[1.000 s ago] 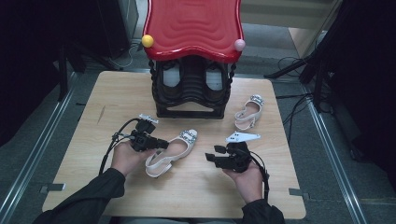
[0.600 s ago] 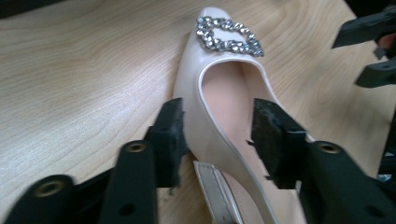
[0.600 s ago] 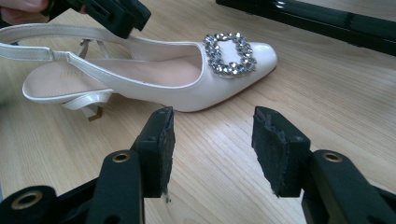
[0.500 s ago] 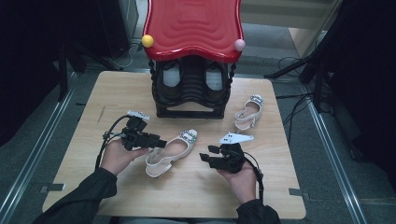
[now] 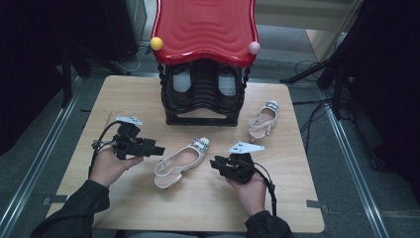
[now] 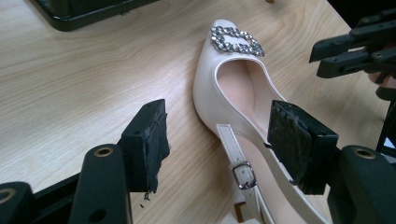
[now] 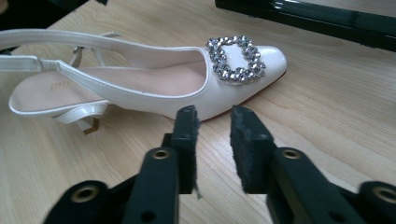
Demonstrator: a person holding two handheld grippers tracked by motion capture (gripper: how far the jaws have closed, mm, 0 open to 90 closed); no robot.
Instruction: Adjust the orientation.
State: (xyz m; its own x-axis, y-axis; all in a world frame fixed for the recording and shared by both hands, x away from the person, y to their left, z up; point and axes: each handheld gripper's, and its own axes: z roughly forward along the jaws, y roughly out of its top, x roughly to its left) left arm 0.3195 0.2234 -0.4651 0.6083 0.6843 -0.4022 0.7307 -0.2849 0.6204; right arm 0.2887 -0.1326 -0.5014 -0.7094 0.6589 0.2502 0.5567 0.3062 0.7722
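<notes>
A person's two forearms in dark sleeves reach onto a pale wooden table [image 5: 124,208], each hand holding a black two-jaw gripper. The left gripper [image 5: 157,149] has just been opening its jaws; they stand wide, apart from everything, with the buckled heel strap of a glossy white slingback shoe with a rhinestone buckle on its toe [image 5: 181,162] lying between and just beyond the pads, untouched. In the left gripper view that shoe [image 6: 233,93] lies flat on the wood, its toe pointing away from the gripper. The right gripper [image 5: 216,163] has just been closing its jaws; they now stand narrow with a bare gap between them and nothing held, the tips just short of the shoe's toe side. In the right gripper view the shoe [image 7: 154,84] lies straight ahead of the jaws, side on, heel to the left and jewelled toe to the right. Farther beyond the right gripper lies a second matching white slingback shoe [image 5: 263,119], well apart. Farthest from both grippers stands a black ribbed shoe rack with a glossy red wavy top [image 5: 204,29], with a pair of dark shoes inside [image 5: 203,85].
</notes>
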